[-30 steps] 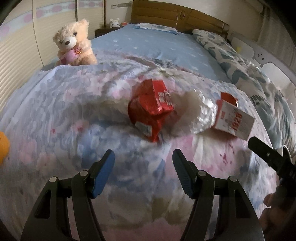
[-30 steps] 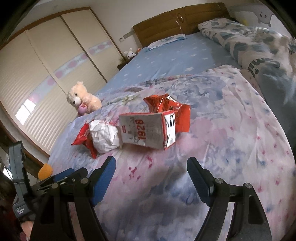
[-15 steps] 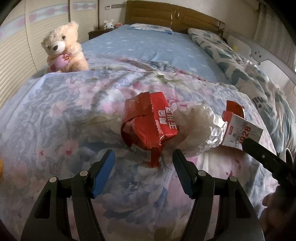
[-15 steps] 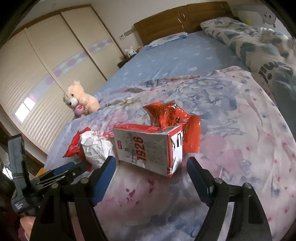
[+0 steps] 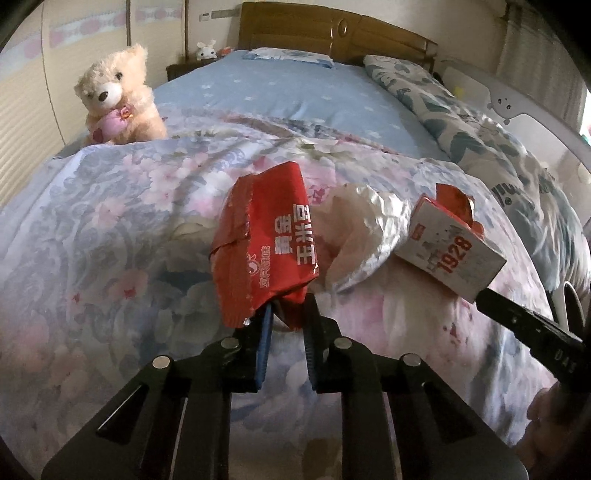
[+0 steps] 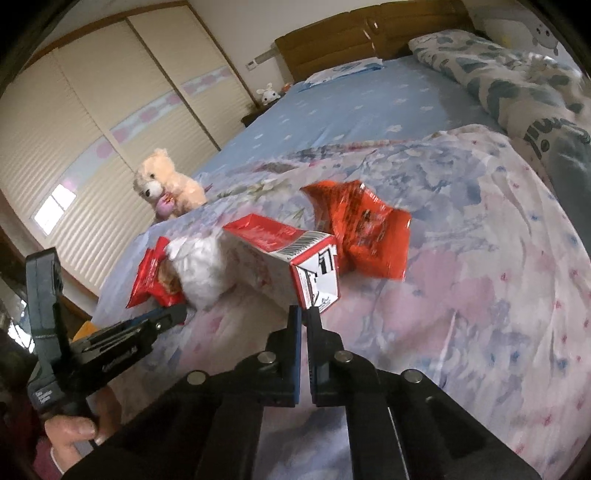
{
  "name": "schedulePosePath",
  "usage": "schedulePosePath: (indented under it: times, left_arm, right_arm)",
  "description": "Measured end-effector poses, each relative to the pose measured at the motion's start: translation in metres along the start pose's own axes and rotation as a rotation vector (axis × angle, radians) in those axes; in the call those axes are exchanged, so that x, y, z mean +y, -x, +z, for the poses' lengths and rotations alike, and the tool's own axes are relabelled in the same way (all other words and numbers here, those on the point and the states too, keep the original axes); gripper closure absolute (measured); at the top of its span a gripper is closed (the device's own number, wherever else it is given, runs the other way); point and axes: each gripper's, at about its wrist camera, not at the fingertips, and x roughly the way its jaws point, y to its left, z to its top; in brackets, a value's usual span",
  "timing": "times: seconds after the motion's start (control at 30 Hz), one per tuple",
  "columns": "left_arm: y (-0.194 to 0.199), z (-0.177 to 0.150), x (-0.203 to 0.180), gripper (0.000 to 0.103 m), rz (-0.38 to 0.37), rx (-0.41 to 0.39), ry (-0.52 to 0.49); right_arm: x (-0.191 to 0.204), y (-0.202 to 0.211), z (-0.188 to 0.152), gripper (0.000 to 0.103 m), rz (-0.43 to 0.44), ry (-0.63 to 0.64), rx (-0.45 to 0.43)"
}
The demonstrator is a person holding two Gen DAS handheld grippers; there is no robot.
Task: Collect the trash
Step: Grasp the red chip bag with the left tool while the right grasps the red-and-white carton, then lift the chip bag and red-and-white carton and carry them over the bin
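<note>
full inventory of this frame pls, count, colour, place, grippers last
red snack wrapper: 1, red, white lettering, pinched in left gripper
1928 carton: 1, white and red, corner pinched in right gripper
crumpled white paper: 1, white, between wrapper and carton
orange-red snack bag: 1, on quilt behind carton
teddy bear: 1, cream, holding pink item, at the quilt's far left edge
floral quilt: 1, pink and blue, foreground
blue sheet: 1, toward headboard
wooden headboard: 1, brown
left gripper: 1, black, blue pads
right gripper: 1, black, blue pads
</note>
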Motion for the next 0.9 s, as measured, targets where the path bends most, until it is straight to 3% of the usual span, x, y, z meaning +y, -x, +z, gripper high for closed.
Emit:
schedulePosePath:
  times: [0.13, 0.2, 0.27, 0.53, 0.63, 0.7, 0.73, 0.9]
  left_arm:
    - [0.008, -0.009, 0.004, 0.092, -0.007, 0.0, 0.012]
    - [0.013, -0.013, 0.007, 0.094, -0.015, 0.002, 0.019]
    - [0.015, -0.017, 0.008, 0.095, -0.02, 0.004, 0.024]
    - [0.027, -0.026, 0.008, 0.098, -0.048, -0.002, 0.02]
    - [0.031, -0.026, 0.009, 0.098, -0.056, -0.01, 0.021]
    - [0.034, -0.027, 0.009, 0.098, -0.059, -0.012, 0.022]
    - [0.034, -0.028, 0.008, 0.098, -0.061, -0.012, 0.022]
    - [0.042, -0.033, 0.0, 0.098, -0.078, -0.015, 0.015]
  right_arm:
    - [0.002, 0.005, -0.002, 0.094, 0.003, 0.009, -0.008]
    - [0.002, 0.006, -0.001, 0.085, -0.003, 0.012, -0.003]
    - [0.003, 0.005, 0.0, 0.06, -0.01, 0.023, -0.006]
    - [0.007, -0.013, 0.017, 0.038, -0.032, 0.088, 0.004]
    - [0.009, -0.02, 0.021, 0.038, -0.017, 0.107, 0.011]
    - [0.01, -0.02, 0.021, 0.048, -0.017, 0.108, 0.008]
    - [0.01, -0.019, 0.021, 0.062, -0.022, 0.111, 0.005]
    - [0.009, -0.007, 0.011, 0.067, -0.016, 0.096, -0.01]
